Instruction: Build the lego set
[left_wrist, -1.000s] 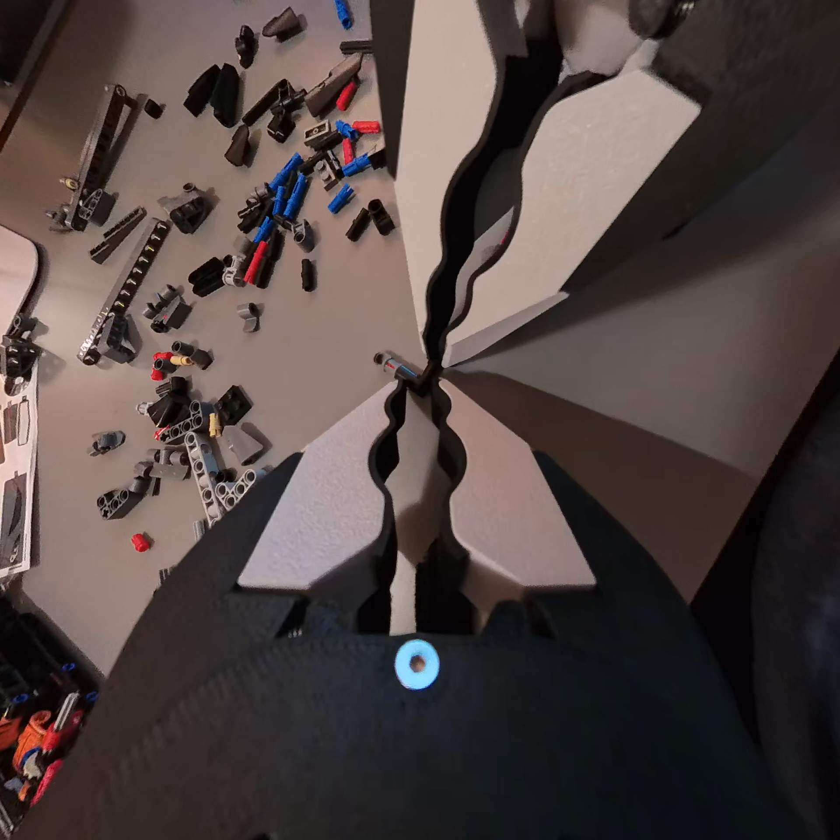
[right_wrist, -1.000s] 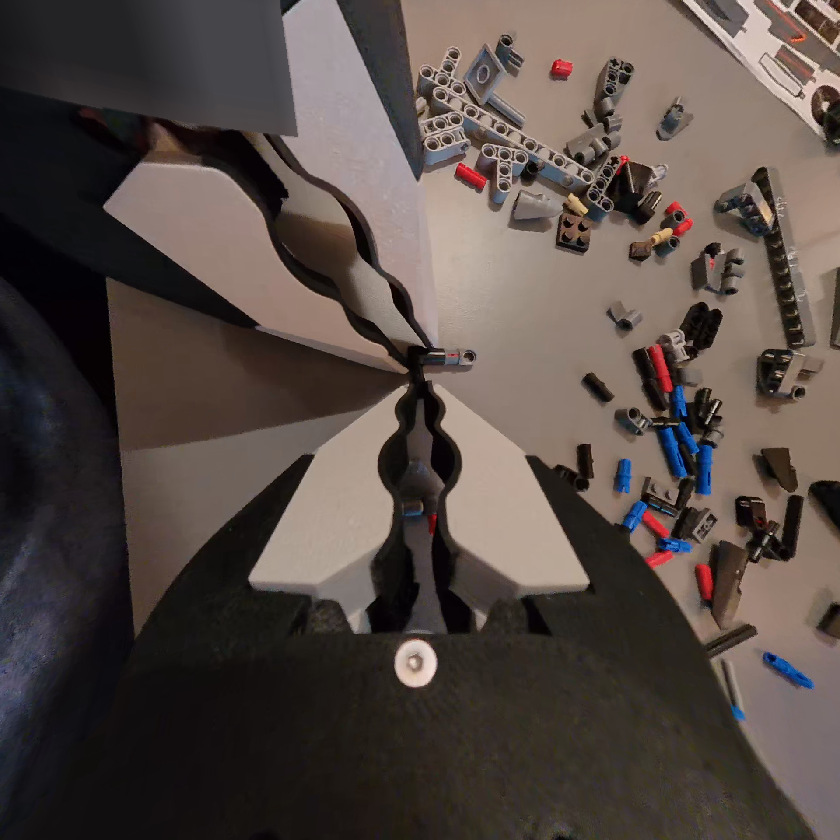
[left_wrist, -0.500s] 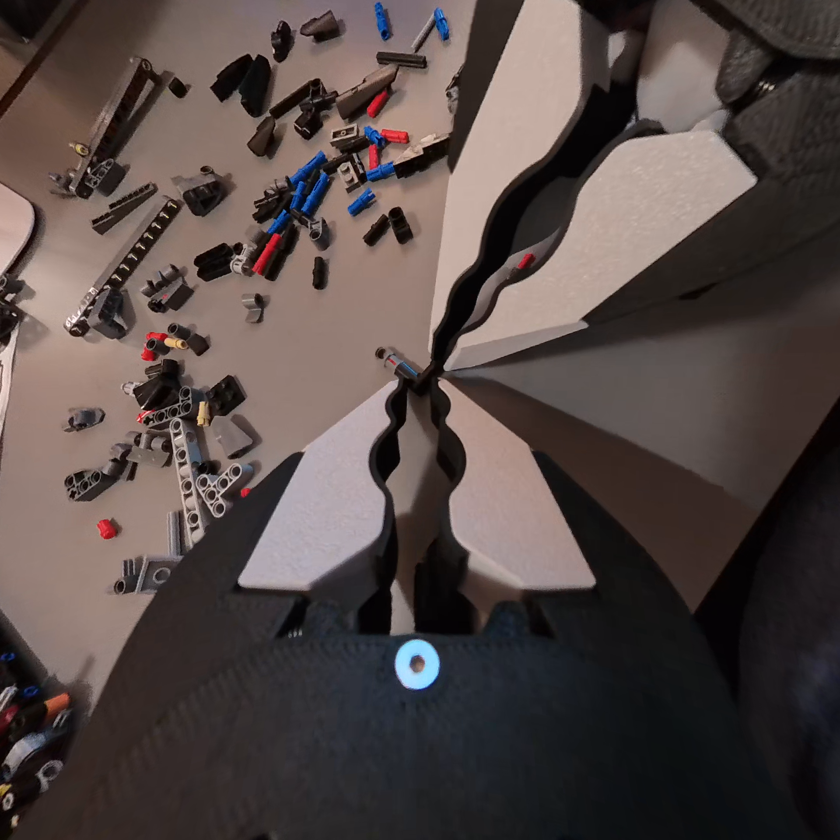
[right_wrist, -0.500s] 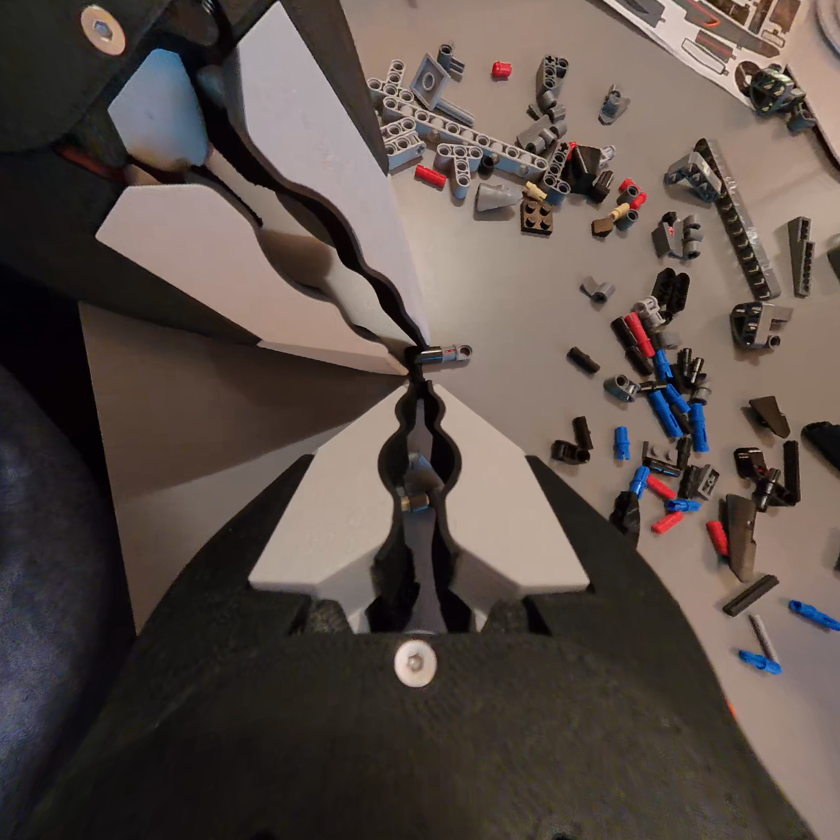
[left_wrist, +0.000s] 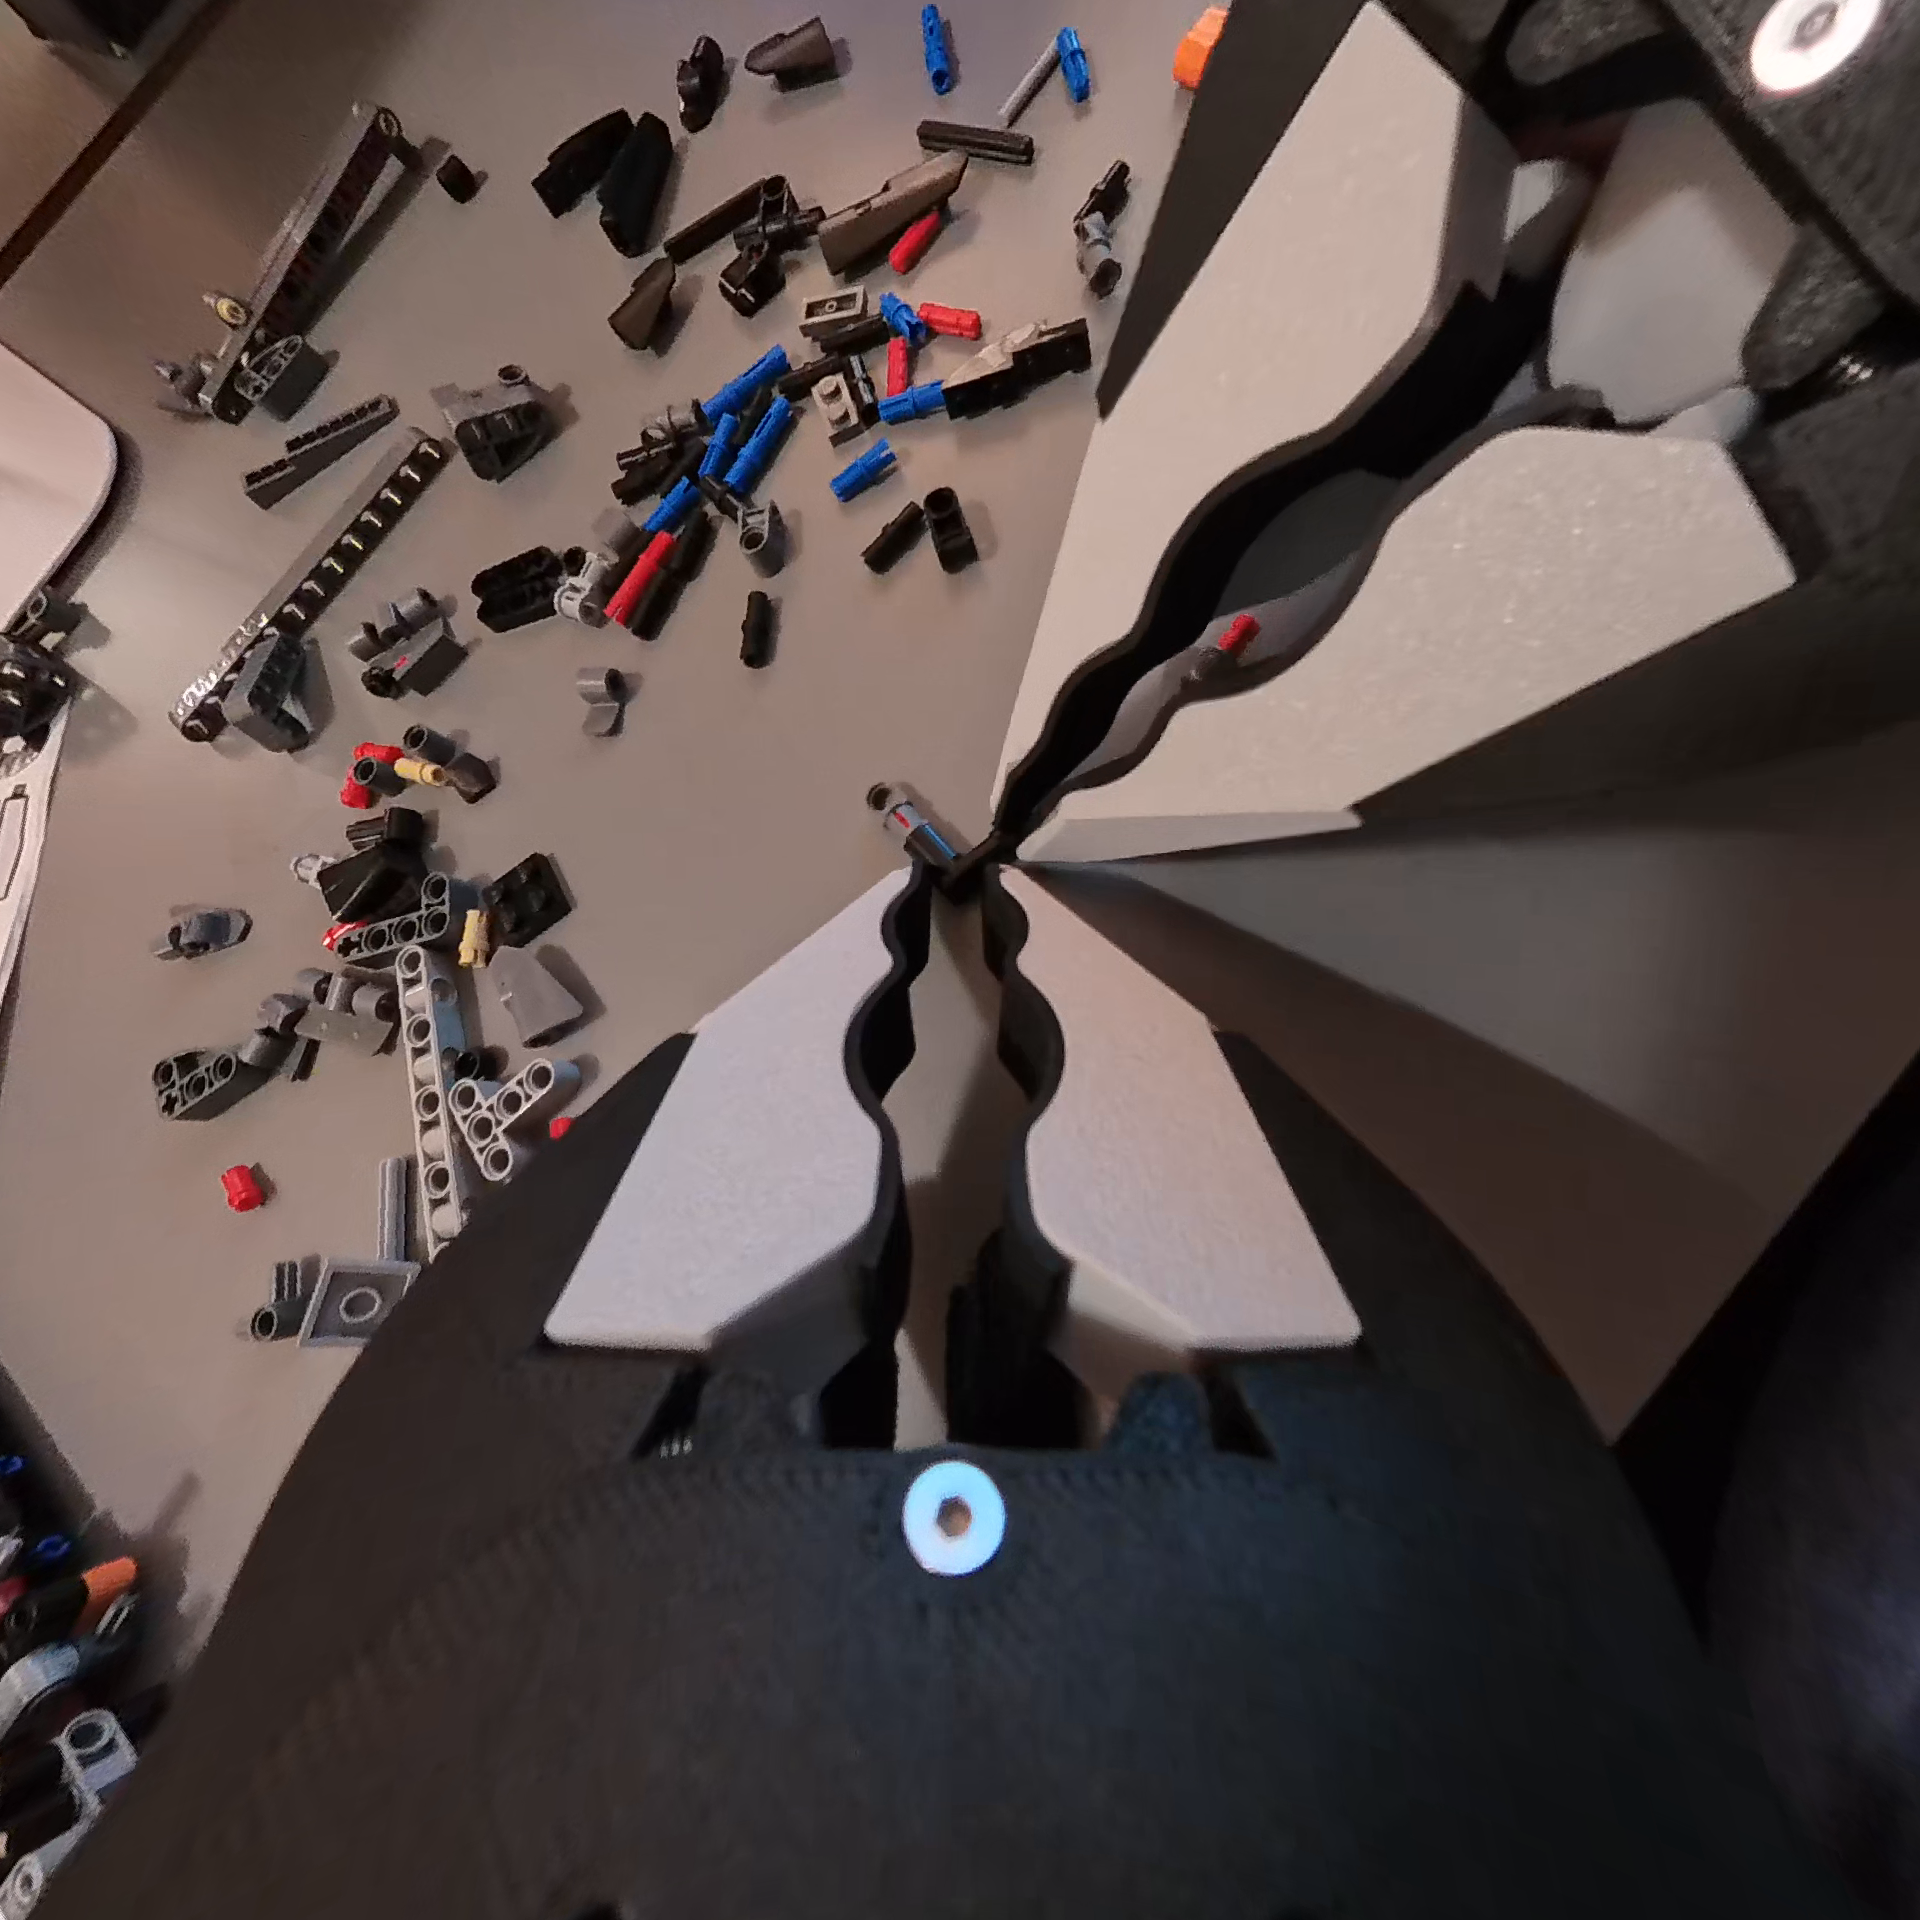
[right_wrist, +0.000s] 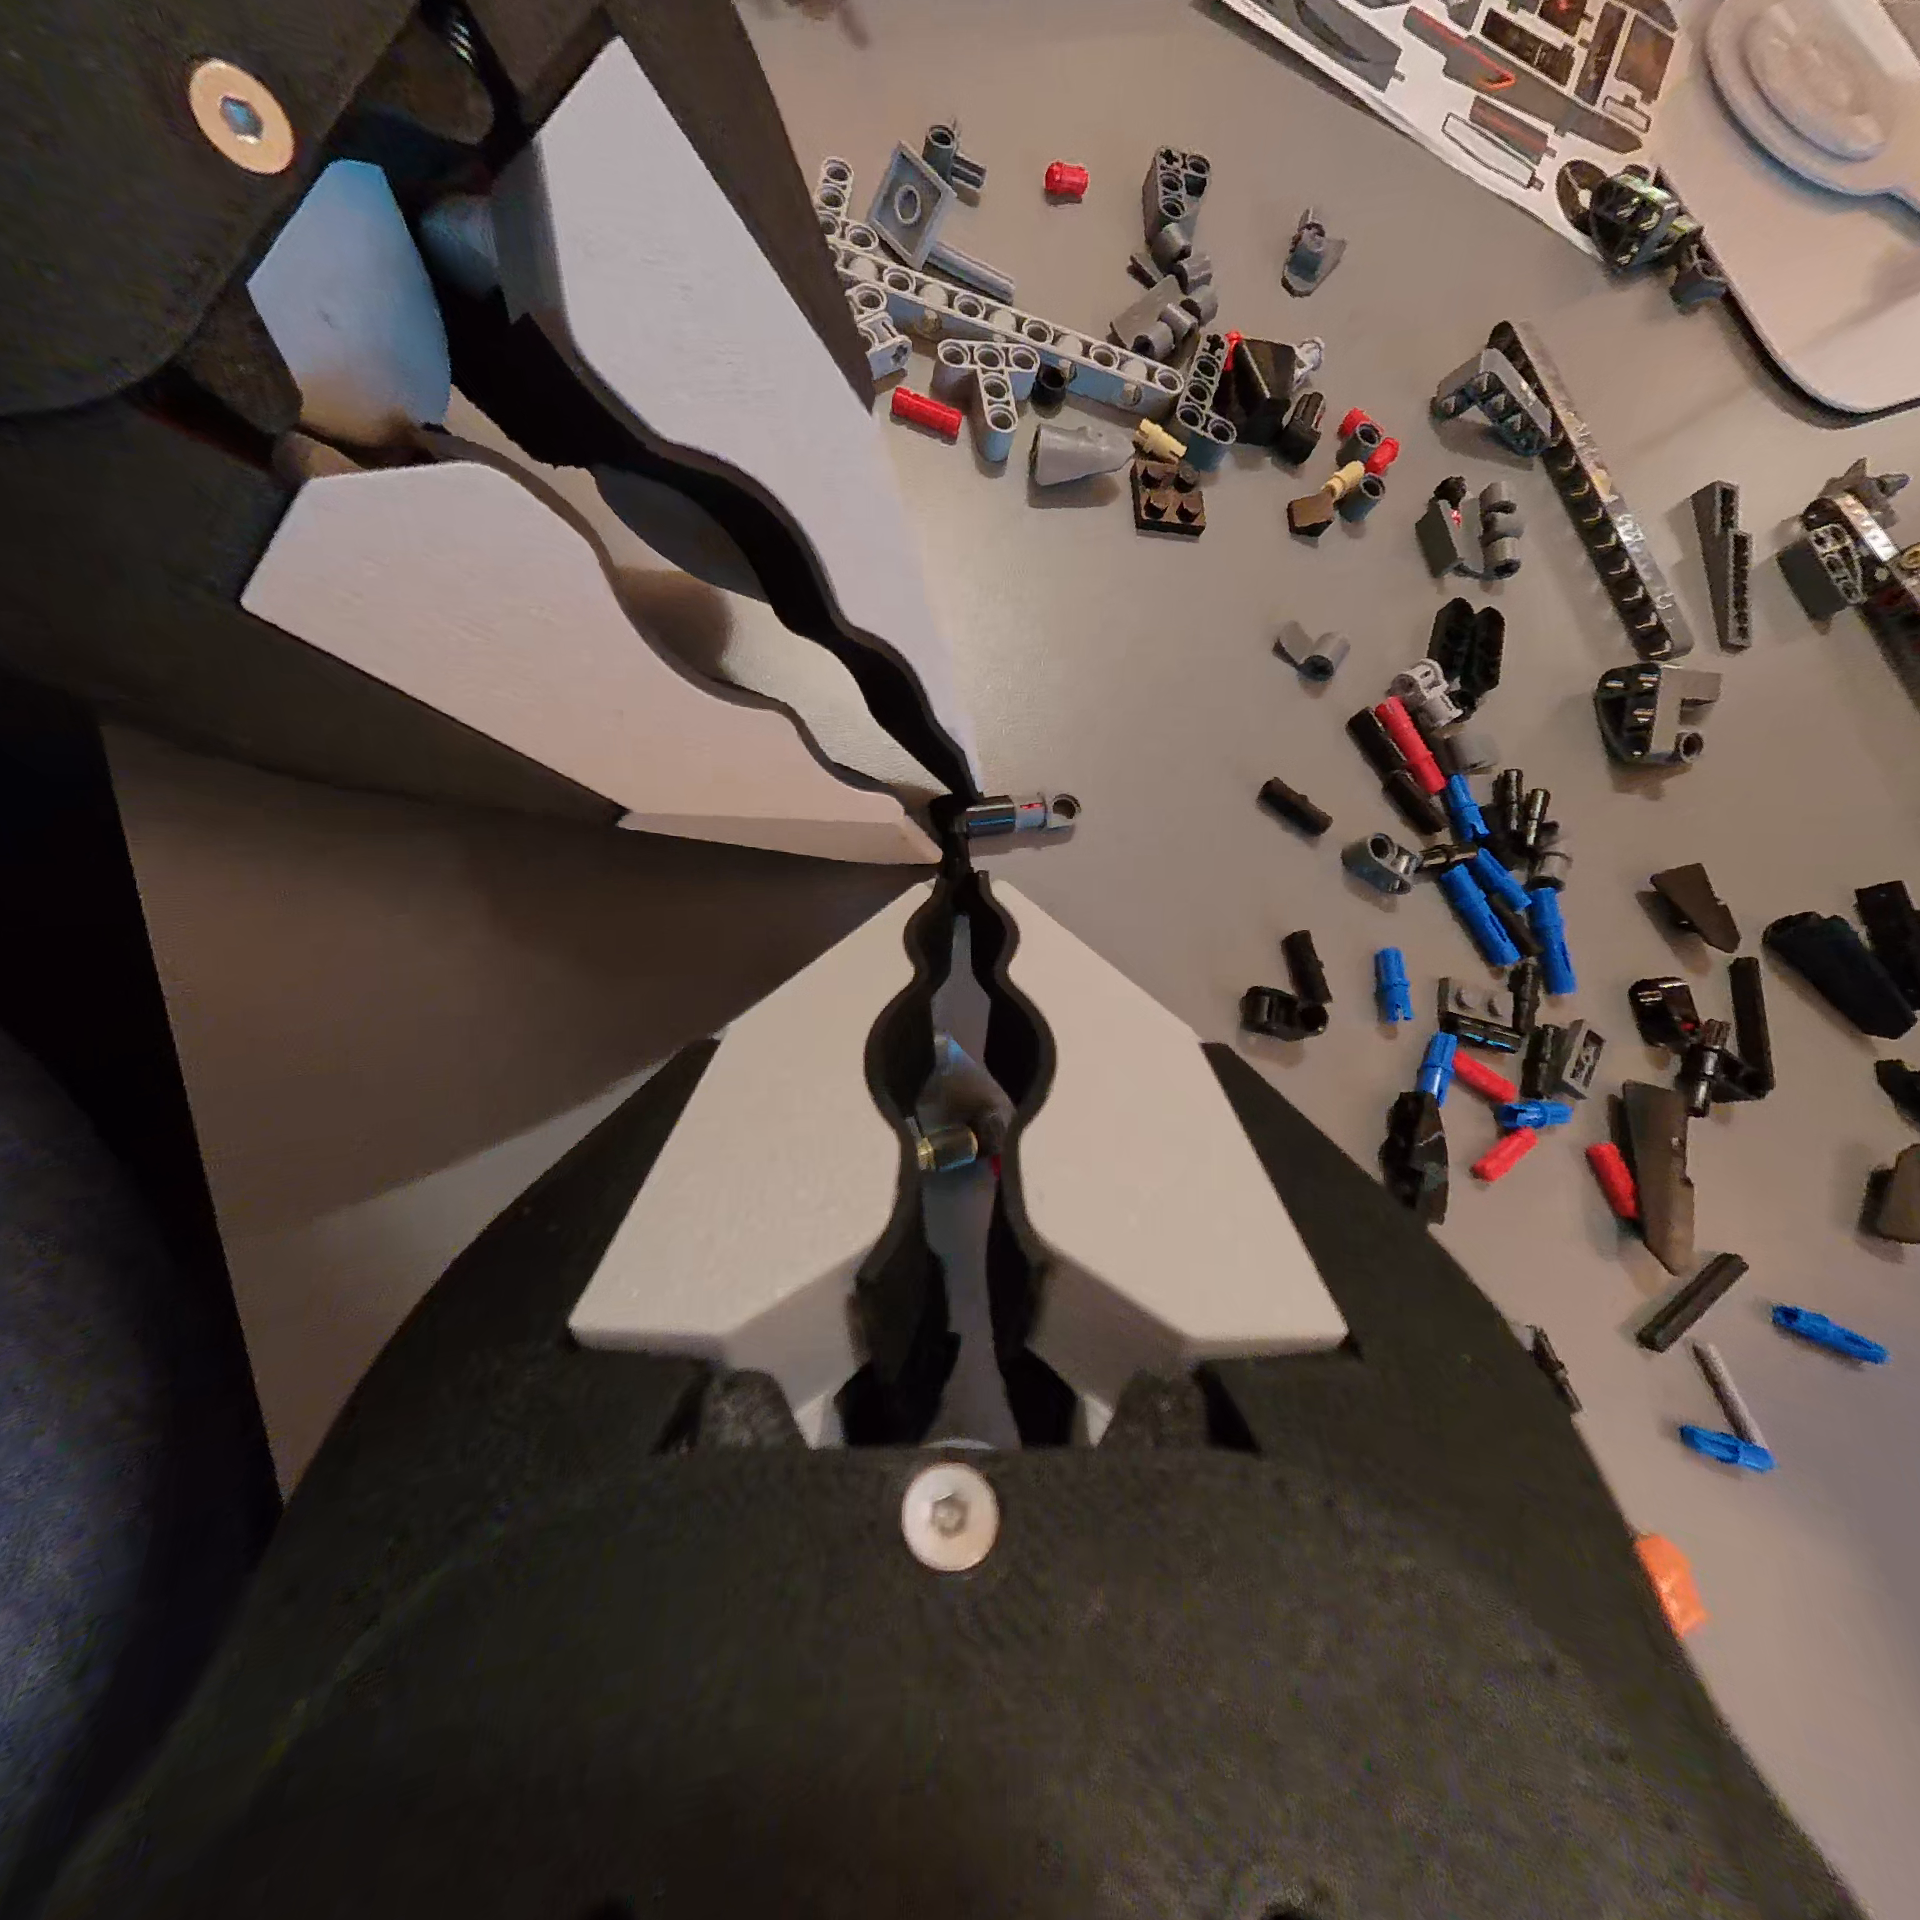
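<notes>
My left gripper (left_wrist: 954, 881) is shut on the black end of a small black-and-grey pin-and-connector piece (left_wrist: 914, 826), held above the grey table (left_wrist: 727, 748). The piece juts out past the tips and also shows in the right wrist view (right_wrist: 1013, 816). My right gripper (right_wrist: 956, 875) is shut, its tips touching that black end, tip to tip with the left gripper (right_wrist: 951, 808). A small dark pin with a red end (right_wrist: 945, 1143) sits clamped in the hollow between the right fingers; it also shows in the left wrist view (left_wrist: 1221, 649). What the right tips pinch is hidden.
Loose black, grey, blue and red lego pieces (left_wrist: 717, 457) (right_wrist: 1475, 883) lie scattered on the table. A long black beam (left_wrist: 312, 582), grey beams (right_wrist: 1018, 332), an instruction sheet (right_wrist: 1507, 62), a white object (right_wrist: 1829, 239) and an orange piece (right_wrist: 1668, 1584) lie around them. From either gripper's tips it is about 40 cm to the white object (right_wrist: 1829, 239).
Both grippers stay shut and tip to tip on the small piece. They have tilted against each other, so more of each other's body shows, and both views have swung across the table.
</notes>
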